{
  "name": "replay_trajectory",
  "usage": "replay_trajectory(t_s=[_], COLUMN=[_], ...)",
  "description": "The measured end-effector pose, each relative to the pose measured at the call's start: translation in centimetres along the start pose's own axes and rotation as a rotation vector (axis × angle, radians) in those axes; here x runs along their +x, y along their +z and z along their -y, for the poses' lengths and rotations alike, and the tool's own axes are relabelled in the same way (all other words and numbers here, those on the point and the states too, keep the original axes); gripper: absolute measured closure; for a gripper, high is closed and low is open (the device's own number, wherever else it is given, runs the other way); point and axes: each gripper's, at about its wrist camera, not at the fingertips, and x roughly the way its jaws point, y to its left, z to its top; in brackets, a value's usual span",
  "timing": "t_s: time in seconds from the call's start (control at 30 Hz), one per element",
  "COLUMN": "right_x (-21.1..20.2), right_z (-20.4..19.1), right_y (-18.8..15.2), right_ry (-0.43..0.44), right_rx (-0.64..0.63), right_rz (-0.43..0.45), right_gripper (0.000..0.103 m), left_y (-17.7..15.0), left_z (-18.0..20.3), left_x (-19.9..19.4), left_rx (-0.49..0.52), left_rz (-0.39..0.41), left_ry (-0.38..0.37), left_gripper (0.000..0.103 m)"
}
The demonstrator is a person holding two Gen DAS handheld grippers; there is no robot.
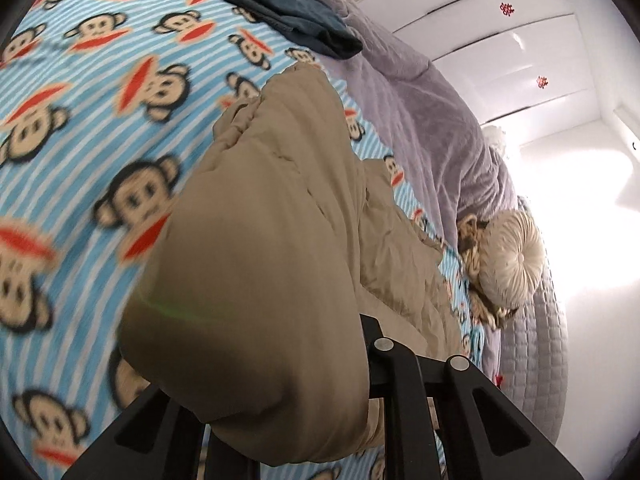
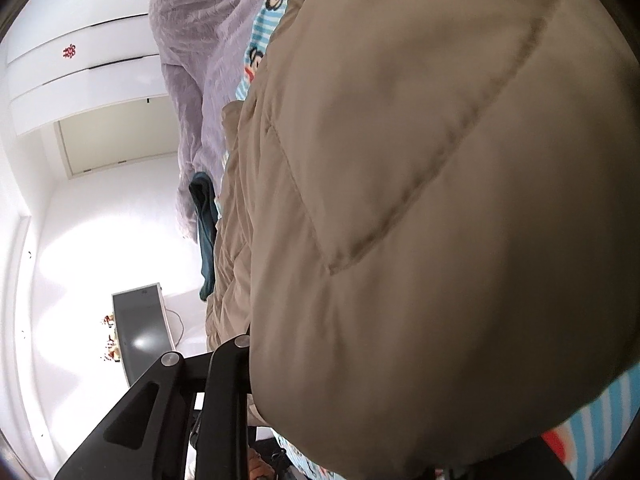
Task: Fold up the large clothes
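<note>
A tan padded jacket (image 1: 280,208) lies across the monkey-print bed sheet (image 1: 100,128), with one end lifted toward the camera. My left gripper (image 1: 288,364) is shut on that lifted end. The cloth bulges over the left finger and hides it, and only the black right finger (image 1: 380,344) shows. In the right wrist view the same jacket (image 2: 420,184) fills most of the frame. My right gripper (image 2: 328,364) is shut on it. Its left finger (image 2: 236,348) presses against the fabric, while the other finger is covered by the bulk.
A folded dark blue garment (image 1: 288,8) lies at the far side of the bed next to a lilac plush blanket (image 1: 424,96). A round cream cushion (image 1: 516,256) sits at the right edge. White wardrobe doors (image 1: 500,44) and a grey screen (image 2: 140,328) stand beyond.
</note>
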Motion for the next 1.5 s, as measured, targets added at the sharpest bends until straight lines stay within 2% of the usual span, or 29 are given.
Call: replay_trajectory(t_s=[0.3, 0.4, 0.53, 0.6, 0.67, 0.7, 0.8, 0.97, 1.17, 1.37, 1.43, 1.5], right_x=[-3.7, -4.6, -4.6, -4.7, -5.1, -5.3, -6.1, -6.9, -8.7, -8.3, -6.4, -6.2], right_z=[3.2, 4.7, 6.6, 7.1, 7.1, 7.0, 7.2, 5.7, 3.5, -0.5, -2.8, -4.1], right_y=[-5.0, -6.6, -7.1, -7.2, -7.2, -7.1, -7.2, -7.6, -8.8, -11.4, -12.0, -12.6], right_ry=[-0.032, -0.059, -0.101, -0.115, -0.131, -0.145, -0.198, -0.306, -0.414, -0.454, -0.448, -0.458], right_rx=[0.012, 0.016, 0.046, 0.06, 0.059, 0.051, 0.027, -0.049, -0.177, -0.279, -0.311, -0.355], right_rz=[-0.026, -0.025, -0.029, -0.029, -0.029, -0.03, -0.053, -0.095, -0.125, -0.142, -0.153, -0.152], right_gripper=[0.076, 0.075, 0.069, 0.065, 0.061, 0.06, 0.056, 0.041, 0.038, 0.037, 0.037, 0.037], left_y=[-6.5, -8.3, -10.1, -10.4, -10.5, -10.6, -10.9, -11.4, -10.7, -10.3, -10.5, -10.7], left_z=[-3.9, -5.3, -7.2, -7.4, -7.4, -7.4, -7.4, -6.1, -4.6, -3.5, -2.8, -2.4], left_x=[-4.6, -4.9, -4.9, -5.1, -5.7, -6.2, -7.7, -10.6, -13.9, -13.0, -12.0, -11.4], left_rx=[-0.003, -0.017, -0.05, -0.057, -0.049, -0.042, -0.042, 0.021, 0.12, 0.17, 0.189, 0.208], left_rz=[-0.084, -0.114, -0.143, -0.147, -0.148, -0.145, -0.135, -0.087, -0.017, -0.052, -0.069, -0.088], left_ry=[0.072, 0.104, 0.157, 0.194, 0.282, 0.333, 0.386, 0.484, 0.556, 0.574, 0.566, 0.562], left_gripper=[0.083, 0.083, 0.082, 0.073, 0.048, 0.045, 0.045, 0.045, 0.045, 0.045, 0.045, 0.045])
